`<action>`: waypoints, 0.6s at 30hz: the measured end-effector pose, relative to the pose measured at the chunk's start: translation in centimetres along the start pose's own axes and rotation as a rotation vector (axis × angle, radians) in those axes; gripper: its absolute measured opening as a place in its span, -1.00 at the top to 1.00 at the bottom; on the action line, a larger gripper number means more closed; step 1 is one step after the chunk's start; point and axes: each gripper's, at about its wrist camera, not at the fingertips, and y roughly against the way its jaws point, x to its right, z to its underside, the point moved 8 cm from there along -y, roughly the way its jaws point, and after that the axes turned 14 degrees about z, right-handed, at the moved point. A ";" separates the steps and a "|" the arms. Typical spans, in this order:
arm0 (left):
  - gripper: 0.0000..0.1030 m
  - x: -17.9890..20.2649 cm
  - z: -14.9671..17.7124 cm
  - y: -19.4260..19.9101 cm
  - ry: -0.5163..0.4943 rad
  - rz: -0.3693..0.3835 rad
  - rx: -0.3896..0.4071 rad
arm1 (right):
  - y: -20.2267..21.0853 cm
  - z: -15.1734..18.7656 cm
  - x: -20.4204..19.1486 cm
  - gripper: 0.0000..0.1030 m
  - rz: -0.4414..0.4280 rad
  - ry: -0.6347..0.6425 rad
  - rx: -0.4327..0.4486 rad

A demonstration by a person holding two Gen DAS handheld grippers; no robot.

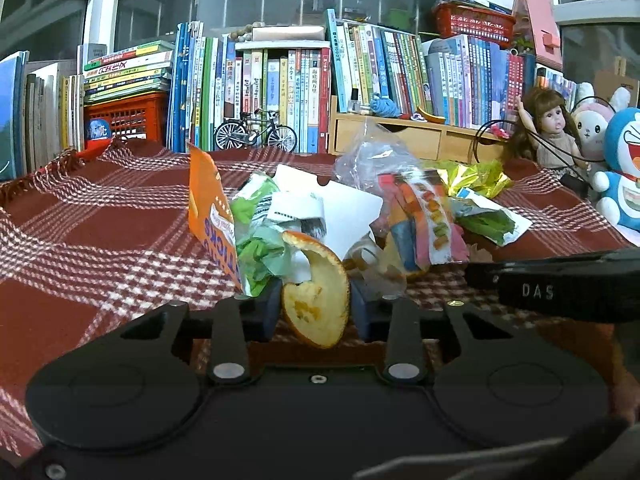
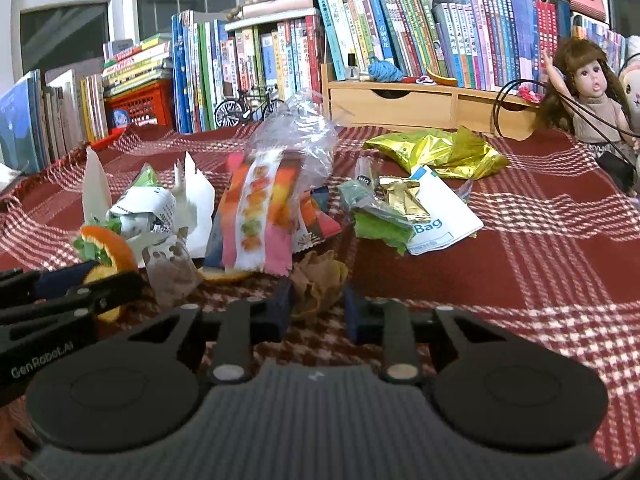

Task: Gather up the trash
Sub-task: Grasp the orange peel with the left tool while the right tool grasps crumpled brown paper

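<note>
Pinching a curled piece of orange peel point(image 1: 316, 300) between its dark blue fingers point(image 1: 269, 306), the left gripper point(image 1: 315, 307) holds the peel upright just above the red-and-white checked cloth point(image 1: 100, 240) that covers the tabletop. That peel is the landmark: directly behind it lies the heap of trash, with a crumpled green-and-white wrapper point(image 1: 260, 240) and a white card point(image 1: 344, 208) touching one another, an orange snack packet point(image 1: 210, 204) standing to its left, and a striped multicoloured candy wrapper point(image 1: 424, 220) under a clear plastic bag point(image 1: 368, 156) to its right. Farther right of the peel sit a white-and-blue paper bag point(image 2: 440, 216) and a crinkled gold foil bag point(image 2: 436, 152), the foil one behind the paper one.

The right gripper point(image 2: 316, 306) is right of the peel, low over the cloth, its fingers point(image 2: 356, 312) narrowed around a crumpled brown paper wad point(image 2: 318, 280); the wad fills the gap, though whether both fingers press it I cannot tell. Another piece of orange peel point(image 2: 226, 276) lies flat on the cloth between the held peel and the wad.

Well behind the peel stand rows of books point(image 1: 280, 80), a small black model bicycle point(image 1: 256, 132), a brown-haired doll point(image 1: 552, 128) and a blue-and-white plush toy point(image 1: 624, 172)
</note>
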 end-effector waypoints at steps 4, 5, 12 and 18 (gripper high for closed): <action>0.41 0.4 0.1 1.2 0.002 0.009 0.007 | 1.0 0.0 0.3 0.41 -0.007 -0.012 0.016; 0.41 0.5 0.1 1.5 -0.003 0.009 0.010 | 1.3 0.0 0.3 0.41 -0.008 -0.011 0.021; 0.44 1.4 0.2 3.3 -0.037 0.013 0.020 | 2.8 0.5 0.2 0.41 -0.013 -0.003 0.034; 0.48 1.9 0.6 4.9 -0.053 0.017 0.027 | 4.1 1.2 0.2 0.41 -0.017 -0.004 0.039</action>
